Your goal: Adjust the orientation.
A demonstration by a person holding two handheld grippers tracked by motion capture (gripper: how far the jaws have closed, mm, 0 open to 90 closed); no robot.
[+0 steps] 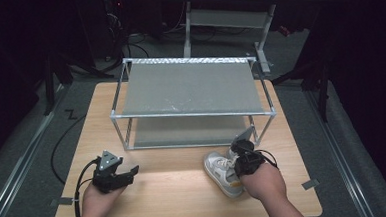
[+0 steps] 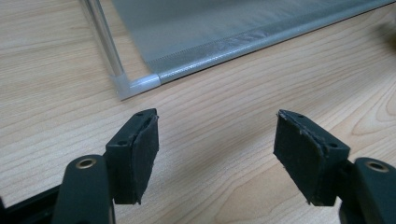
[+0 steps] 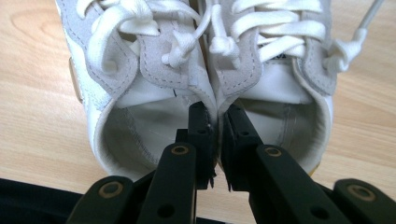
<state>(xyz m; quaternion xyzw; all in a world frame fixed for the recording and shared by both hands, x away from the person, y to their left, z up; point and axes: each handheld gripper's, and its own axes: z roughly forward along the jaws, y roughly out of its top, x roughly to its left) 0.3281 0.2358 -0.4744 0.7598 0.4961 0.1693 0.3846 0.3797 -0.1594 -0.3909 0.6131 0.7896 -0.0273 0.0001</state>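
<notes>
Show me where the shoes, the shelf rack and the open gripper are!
white sneakers [image 3: 154,70], right gripper view, left shoe's grey lace panel.
two-tier shelf rack [image 1: 190,87], high view, grey top shelf.
left gripper [image 2: 215,149], left gripper view, midway between its open jaws.

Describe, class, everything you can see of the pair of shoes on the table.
The pair of shoes is white with pale grey suede-looking panels and white knotted laces. They sit side by side on the wooden table, in front of the shelf rack, near its right end. The right gripper has its jaws shut on the two touching inner collar walls, one jaw inside each shoe opening. A tan sole edge shows.
</notes>
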